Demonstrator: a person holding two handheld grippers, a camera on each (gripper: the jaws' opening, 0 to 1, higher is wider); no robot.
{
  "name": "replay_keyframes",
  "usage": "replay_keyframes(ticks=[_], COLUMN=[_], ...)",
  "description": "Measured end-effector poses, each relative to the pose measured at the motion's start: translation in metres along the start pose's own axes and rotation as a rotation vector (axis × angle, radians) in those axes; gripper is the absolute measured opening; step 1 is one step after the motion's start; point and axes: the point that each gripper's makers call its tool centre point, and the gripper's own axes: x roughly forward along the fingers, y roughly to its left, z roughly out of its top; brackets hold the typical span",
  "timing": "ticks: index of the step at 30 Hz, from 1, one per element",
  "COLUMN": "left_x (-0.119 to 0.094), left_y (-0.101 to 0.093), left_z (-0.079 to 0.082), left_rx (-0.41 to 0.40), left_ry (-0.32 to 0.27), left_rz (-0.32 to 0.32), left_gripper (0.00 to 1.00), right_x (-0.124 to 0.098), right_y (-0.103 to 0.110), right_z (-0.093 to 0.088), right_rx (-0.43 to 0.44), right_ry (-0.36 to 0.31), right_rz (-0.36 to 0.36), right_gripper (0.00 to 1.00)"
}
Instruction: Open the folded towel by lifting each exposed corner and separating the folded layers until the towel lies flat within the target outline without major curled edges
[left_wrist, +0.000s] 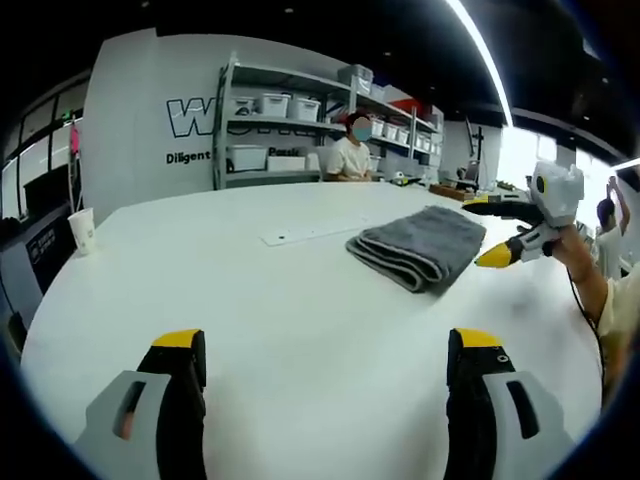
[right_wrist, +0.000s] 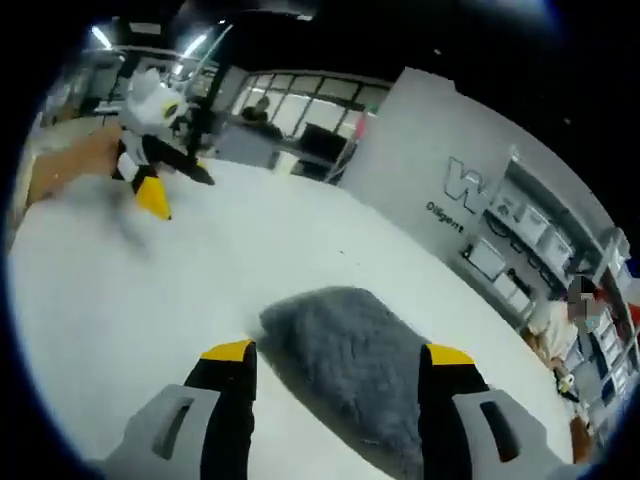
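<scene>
A grey towel (left_wrist: 420, 245) lies folded in thick layers on the white table (left_wrist: 250, 300), right of centre in the left gripper view. My left gripper (left_wrist: 328, 350) stands open over bare table, well short of the towel. My right gripper (left_wrist: 488, 230) comes in from the right, open, its yellow tips just beside the towel's right edge. In the right gripper view the towel (right_wrist: 350, 345) lies between and beyond the wide-apart jaws of the right gripper (right_wrist: 338, 355); I cannot tell whether they touch it. The left gripper (right_wrist: 172, 185) shows far off at upper left.
A paper cup (left_wrist: 82, 230) stands near the table's left edge. A flat white strip (left_wrist: 300, 233) lies behind the towel. Shelves with bins (left_wrist: 300, 110) line the back wall, where a person (left_wrist: 350, 152) sits. Another person (left_wrist: 607, 215) stands at far right.
</scene>
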Motion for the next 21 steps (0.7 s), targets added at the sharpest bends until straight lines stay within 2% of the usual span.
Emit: replay_keyframes(ticks=[3,5,11,15,19,21], left_x=[-0.001,-0.002,-0.003,-0.003,-0.004,-0.004], left_y=[0.000,0.000,0.002,0.000,-0.002,-0.003], left_z=[0.003,0.004,0.005,0.004,0.005,0.004], left_rx=[-0.001,0.000,-0.007,-0.015,-0.011,-0.012], left_ry=[-0.008,-0.014,-0.023,-0.025,-0.028,-0.029], left_rz=[-0.003,-0.006,-0.004,-0.012,-0.013,-0.015], left_gripper=[0.99,0.99,0.99,0.99,0.99,0.99], right_x=[0.008,0.012,0.023,0.029,0.041,0.047], right_y=[0.014,0.018,0.027,0.037,0.036,0.033], right_z=[0.005,0.005,0.008,0.011,0.000,-0.007], right_rx=[-0.058,-0.077,-0.163,-0.206,-0.265,-0.270], right_ry=[-0.019,-0.008,-0.013,-0.017,0.034,0.058], right_rz=[0.031,0.038,0.031,0.050,0.026,0.018], right_gripper=[0.58,0.56,0.42,0.43,0.32,0.31])
